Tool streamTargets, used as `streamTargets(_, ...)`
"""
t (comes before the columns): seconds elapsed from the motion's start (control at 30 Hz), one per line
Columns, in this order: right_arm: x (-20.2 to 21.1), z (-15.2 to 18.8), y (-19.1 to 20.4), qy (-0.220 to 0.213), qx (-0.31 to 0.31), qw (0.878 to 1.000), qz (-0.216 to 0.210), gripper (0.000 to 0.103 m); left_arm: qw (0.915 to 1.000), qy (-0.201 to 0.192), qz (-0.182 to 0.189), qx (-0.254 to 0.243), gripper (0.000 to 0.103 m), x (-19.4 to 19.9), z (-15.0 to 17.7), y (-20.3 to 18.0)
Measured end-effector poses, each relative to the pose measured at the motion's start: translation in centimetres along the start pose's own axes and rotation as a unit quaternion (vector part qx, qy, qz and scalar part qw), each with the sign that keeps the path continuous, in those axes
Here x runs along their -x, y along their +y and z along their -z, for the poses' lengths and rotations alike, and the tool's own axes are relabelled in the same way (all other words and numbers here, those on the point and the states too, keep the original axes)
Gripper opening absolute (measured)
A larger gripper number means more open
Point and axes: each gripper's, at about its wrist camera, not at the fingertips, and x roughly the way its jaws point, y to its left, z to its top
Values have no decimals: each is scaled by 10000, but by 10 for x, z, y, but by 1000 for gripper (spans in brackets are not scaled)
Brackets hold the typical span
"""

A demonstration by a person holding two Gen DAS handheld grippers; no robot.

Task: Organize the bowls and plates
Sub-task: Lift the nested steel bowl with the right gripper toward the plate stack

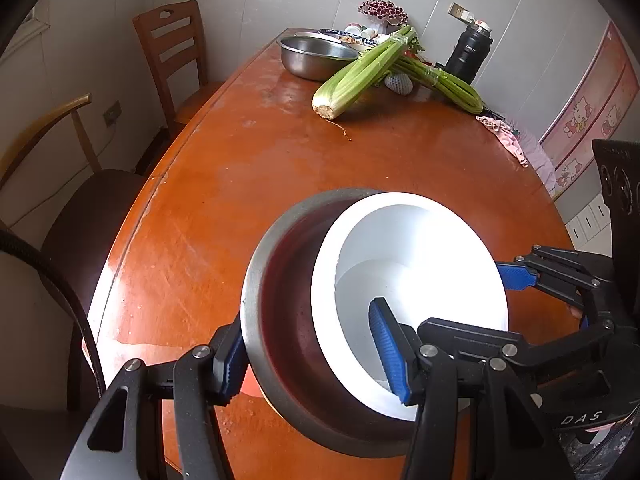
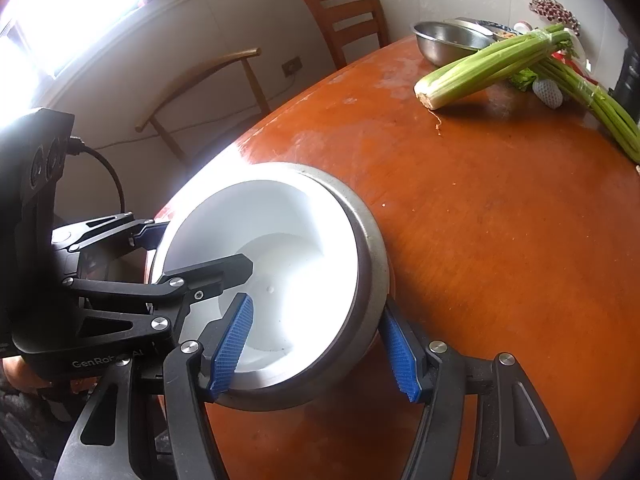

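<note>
A white bowl (image 1: 416, 248) (image 2: 276, 216) sits nested in a steel bowl (image 1: 280, 320) (image 2: 368, 248) near the front of the orange-brown table (image 1: 280, 160) (image 2: 500, 240), pushed toward one side of it. My left gripper (image 1: 308, 316) (image 2: 204, 246) is shut across both walls, one blue pad outside the steel and the other inside the white bowl. From the opposite side my right gripper (image 2: 316, 306) holds the pair the same way; the left wrist view shows one of its pads (image 1: 516, 276) by the white rim. Whether the bowls rest on the table I cannot tell.
At the far end stand a large steel basin (image 1: 316, 56) (image 2: 448, 40), two celery bunches (image 1: 360, 76) (image 2: 480, 72), a foam-netted fruit (image 1: 400, 82) and a black flask (image 1: 468, 52). A pink cloth (image 1: 504, 136) hangs over the right edge. Wooden chairs (image 1: 176, 52) (image 2: 344, 12) line the left side.
</note>
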Motion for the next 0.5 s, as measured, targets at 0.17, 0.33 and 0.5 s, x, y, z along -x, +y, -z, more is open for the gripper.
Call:
streamTargets(0.17,-1,-1,-1,-1,-24,10000,-6,66,10000,-8,-64,39,56,-1,0,1)
streamTargets(0.33,1,-2,-2,-60,7,10000,64,66,9999,-69,-63,65,56,2,1,3)
streamTargets(0.5,3,-2,0,-133,51,9997,209,66,9997,-137,-159,99,56,6,0,6)
